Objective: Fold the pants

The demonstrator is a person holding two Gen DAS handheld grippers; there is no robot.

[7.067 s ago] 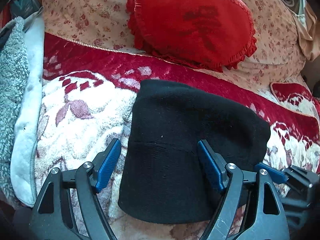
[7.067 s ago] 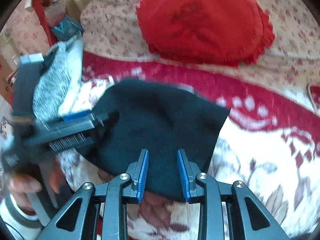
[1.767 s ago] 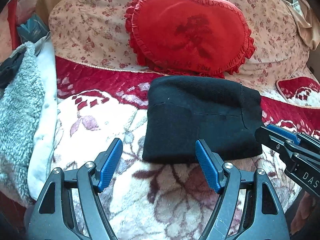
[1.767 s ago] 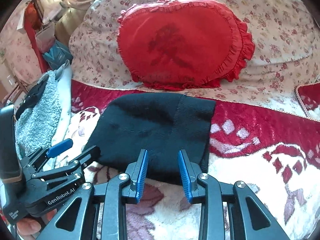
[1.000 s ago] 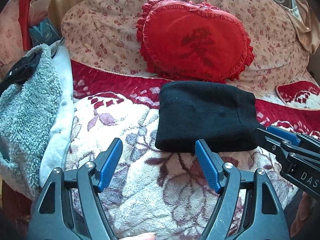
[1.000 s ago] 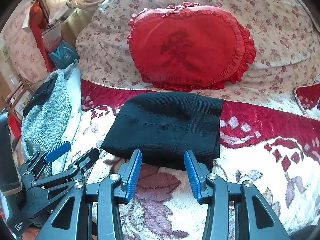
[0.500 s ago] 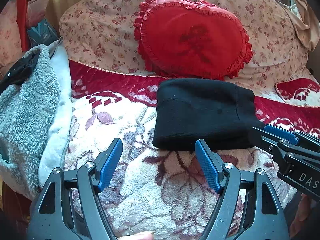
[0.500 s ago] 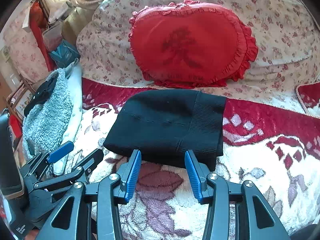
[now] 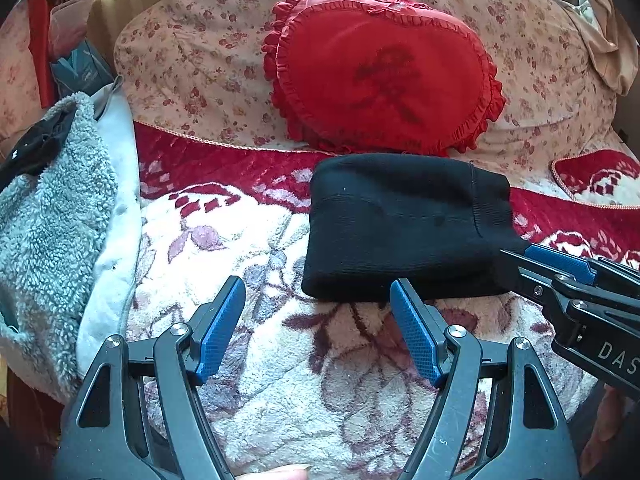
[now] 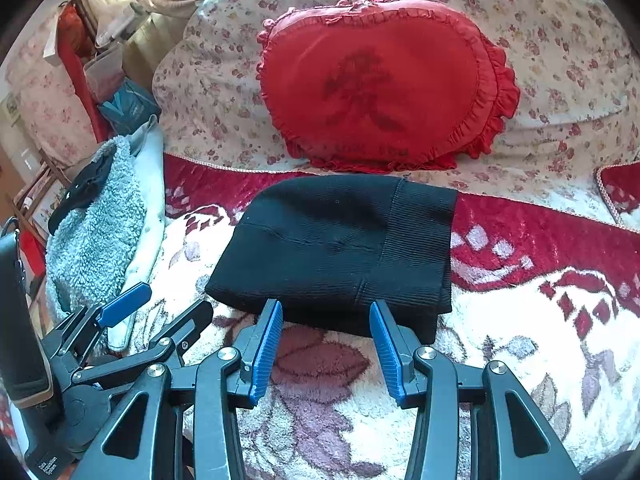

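Observation:
The black pants (image 9: 404,224) lie folded into a compact rectangle on the floral blanket (image 9: 260,272), just in front of the red heart pillow (image 9: 384,68). They also show in the right wrist view (image 10: 340,248). My left gripper (image 9: 318,300) is open and empty, just short of the bundle's near left corner. My right gripper (image 10: 325,314) is open and empty, with its fingertips at the bundle's near edge. The right gripper also shows at the right of the left wrist view (image 9: 536,268), and the left gripper at the left of the right wrist view (image 10: 160,308).
A grey fleece garment (image 9: 44,216) with a white lining lies along the bed's left side. A large floral pillow (image 9: 208,52) sits behind the heart pillow (image 10: 380,80). A red patterned cushion (image 9: 600,176) is at the far right. Clutter stands beyond the bed's left edge (image 10: 112,80).
Both grippers have let go and drawn back from the folded pants. The right gripper's jaws have opened wider over the last second. The pants lie still.

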